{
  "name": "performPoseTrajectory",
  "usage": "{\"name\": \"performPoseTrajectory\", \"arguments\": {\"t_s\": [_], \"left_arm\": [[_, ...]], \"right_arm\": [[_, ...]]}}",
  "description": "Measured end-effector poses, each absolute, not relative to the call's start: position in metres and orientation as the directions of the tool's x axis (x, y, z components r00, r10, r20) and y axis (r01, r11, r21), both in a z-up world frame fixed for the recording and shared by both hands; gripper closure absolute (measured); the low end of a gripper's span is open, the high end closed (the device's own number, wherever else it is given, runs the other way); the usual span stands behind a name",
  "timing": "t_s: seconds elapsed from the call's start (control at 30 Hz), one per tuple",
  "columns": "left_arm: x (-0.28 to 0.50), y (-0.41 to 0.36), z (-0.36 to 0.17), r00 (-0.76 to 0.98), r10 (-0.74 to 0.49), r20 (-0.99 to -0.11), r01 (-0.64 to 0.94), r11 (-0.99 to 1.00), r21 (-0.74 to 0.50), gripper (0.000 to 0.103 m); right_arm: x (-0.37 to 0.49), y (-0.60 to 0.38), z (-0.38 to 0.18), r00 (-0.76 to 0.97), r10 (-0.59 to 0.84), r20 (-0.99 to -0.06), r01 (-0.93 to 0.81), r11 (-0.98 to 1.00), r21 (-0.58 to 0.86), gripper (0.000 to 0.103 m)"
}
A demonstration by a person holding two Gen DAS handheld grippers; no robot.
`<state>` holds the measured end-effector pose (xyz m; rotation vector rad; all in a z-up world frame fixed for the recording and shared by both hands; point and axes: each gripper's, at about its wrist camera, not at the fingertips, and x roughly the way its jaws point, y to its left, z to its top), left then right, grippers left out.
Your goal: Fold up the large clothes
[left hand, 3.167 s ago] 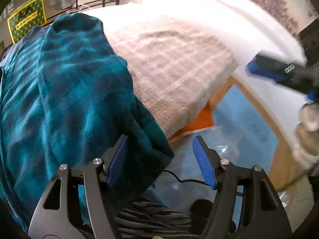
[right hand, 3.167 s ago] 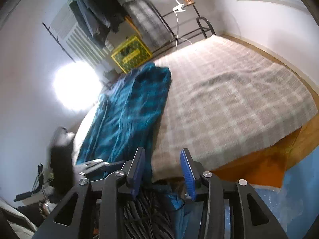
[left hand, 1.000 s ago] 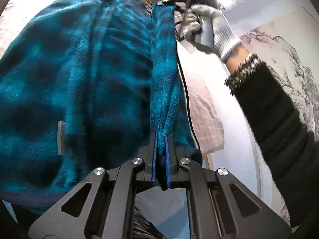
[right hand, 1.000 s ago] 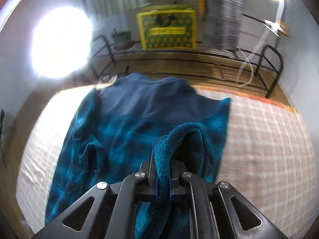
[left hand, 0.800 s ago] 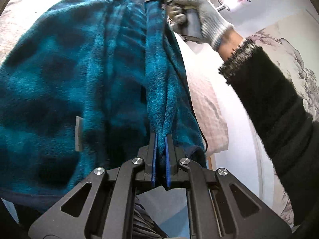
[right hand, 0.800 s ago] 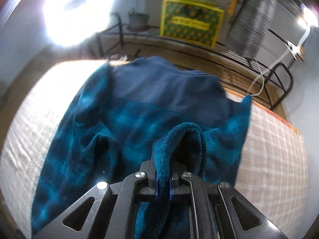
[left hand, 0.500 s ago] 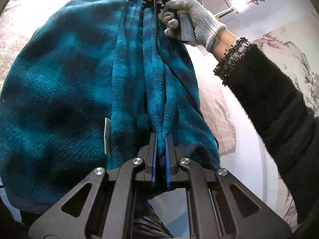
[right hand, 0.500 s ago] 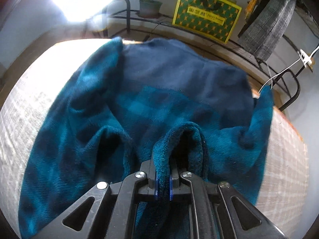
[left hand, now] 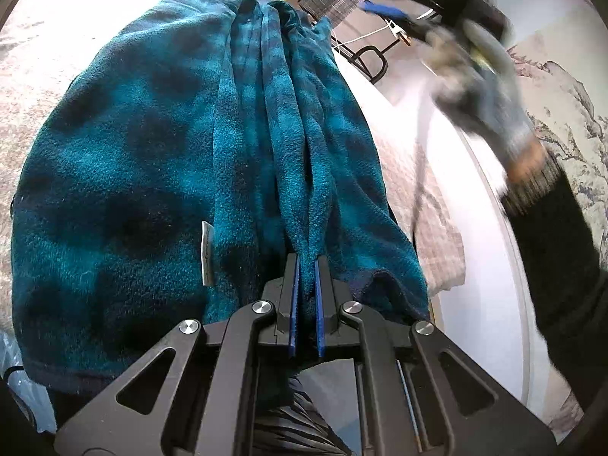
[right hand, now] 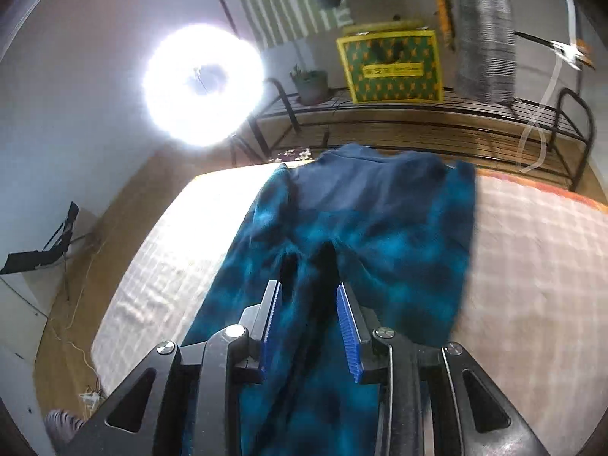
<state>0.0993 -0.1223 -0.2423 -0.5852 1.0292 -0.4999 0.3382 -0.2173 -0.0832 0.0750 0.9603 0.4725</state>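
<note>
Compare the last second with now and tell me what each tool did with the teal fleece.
The right tool has let go: half a second ago it was shut on a fold of the teal fleece; now its jaws stand open and it has pulled up and away, blurred in the left wrist view. The left tool stays shut on its fold. The fleece still lies on the plaid bedcover.

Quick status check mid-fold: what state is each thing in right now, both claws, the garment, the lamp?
Left claw: shut on a bunched fold of the fleece.
Right claw: open, gripping nothing, fleece lying between its fingers.
Teal plaid fleece: spread on the bed, partly gathered lengthwise.
Plaid bed cover: laid flat under the fleece.
Ring light: switched on.
</note>
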Motion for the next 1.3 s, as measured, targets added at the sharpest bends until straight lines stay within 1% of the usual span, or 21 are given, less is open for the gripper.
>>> {"name": "performPoseTrajectory", "arguments": {"t_s": [0.1,0.13,0.17,0.2,0.23,0.37,0.5,0.53,0.6,0.63,0.7,0.83,0.87,0.9,0.93,0.97,1.0,1.07,1.17,1.23,1.3], "left_arm": [[0.095,-0.12,-0.239,0.441,-0.633,-0.636,0.112,0.742,-0.661,0.098],[0.094,-0.12,-0.239,0.444,-0.633,-0.634,0.113,0.742,-0.661,0.098],[0.093,-0.119,-0.238,0.447,-0.634,-0.631,0.114,0.74,-0.663,0.098],[0.092,-0.117,-0.237,0.449,-0.633,-0.631,0.114,0.741,-0.662,0.098],[0.091,-0.116,-0.237,0.45,-0.632,-0.631,0.112,0.741,-0.662,0.098],[0.087,-0.11,-0.236,0.445,-0.627,-0.639,0.093,0.742,-0.663,0.098],[0.069,-0.096,-0.221,0.47,-0.591,-0.656,0.088,0.771,-0.631,0.098],[0.066,-0.095,-0.217,0.477,-0.583,-0.658,0.095,0.778,-0.62,0.096],[0.067,-0.097,-0.209,0.486,-0.569,-0.663,0.119,0.795,-0.595,0.084],[0.071,-0.101,-0.209,0.482,-0.572,-0.664,0.123,0.794,-0.595,0.076],[0.079,-0.106,-0.208,0.462,-0.602,-0.652,0.129,0.773,-0.622,0.074],[0.096,-0.13,-0.218,0.406,-0.6,-0.69,0.157,0.789,-0.594,0.074],[0.098,-0.135,-0.221,0.389,-0.602,-0.698,0.17,0.791,-0.587,0.078],[0.1,-0.141,-0.225,0.377,-0.593,-0.712,0.193,0.801,-0.566,0.086],[0.1,-0.147,-0.227,0.371,-0.576,-0.728,0.208,0.816,-0.54,0.098],[0.099,-0.15,-0.228,0.371,-0.567,-0.736,0.217,0.823,-0.524,0.098],[0.097,-0.15,-0.227,0.375,-0.566,-0.734,0.216,0.823,-0.525,0.098],[0.089,-0.144,-0.219,0.395,-0.569,-0.722,0.209,0.821,-0.532,0.099],[0.076,-0.134,-0.21,0.441,-0.542,-0.716,0.207,0.837,-0.506,0.099],[0.075,-0.135,-0.223,0.422,-0.529,-0.736,0.2,0.846,-0.494,0.099],[0.074,-0.14,-0.235,0.402,-0.516,-0.756,0.19,0.855,-0.483,0.099]], "right_arm": [[0.285,-0.251,-0.082,0.467,0.403,-0.787,-0.344,0.903,0.259,0.07],[0.26,-0.263,-0.087,0.456,0.4,-0.795,-0.341,0.903,0.259,0.067],[0.243,-0.273,-0.092,0.444,0.405,-0.8,-0.337,0.902,0.27,0.061],[0.226,-0.282,-0.1,0.426,0.412,-0.806,-0.326,0.9,0.288,0.057],[0.208,-0.292,-0.107,0.407,0.418,-0.812,-0.313,0.899,0.306,0.055],[0.145,-0.315,-0.151,0.33,0.397,-0.856,-0.255,0.911,0.324,0.055],[0.11,-0.327,-0.176,0.285,0.437,-0.853,-0.199,0.897,0.394,0.055],[0.103,-0.331,-0.18,0.279,0.463,-0.841,-0.176,0.886,0.429,0.055],[0.099,-0.337,-0.182,0.274,0.505,-0.819,-0.146,0.863,0.483,0.055],[0.097,-0.338,-0.183,0.274,0.524,-0.807,-0.134,0.851,0.507,0.054],[0.092,-0.339,-0.185,0.263,0.56,-0.785,-0.116,0.827,0.551,0.051],[0.085,-0.333,-0.194,0.226,0.61,-0.76,-0.111,0.791,0.602,0.049],[0.084,-0.326,-0.198,0.221,0.608,-0.762,-0.114,0.792,0.599,0.05],[0.085,-0.321,-0.202,0.206,0.612,-0.763,-0.125,0.79,0.6,0.052],[0.086,-0.317,-0.206,0.198,0.613,-0.765,-0.131,0.79,0.599,0.069],[0.089,-0.31,-0.21,0.176,0.619,-0.765,-0.147,0.785,0.601,0.084],[0.089,-0.304,-0.211,0.169,0.605,-0.778,-0.161,0.796,0.584,0.085],[0.089,-0.293,-0.198,0.18,0.554,-0.813,-0.222,0.828,0.515,0.092],[0.083,-0.288,-0.169,0.24,0.52,-0.82,-0.299,0.843,0.447,0.093],[0.083,-0.284,-0.173,0.237,0.483,-0.843,-0.32,0.858,0.402,0.094],[0.087,-0.273,-0.195,0.189,0.413,-0.891,-0.314,0.885,0.344,0.094]]}}
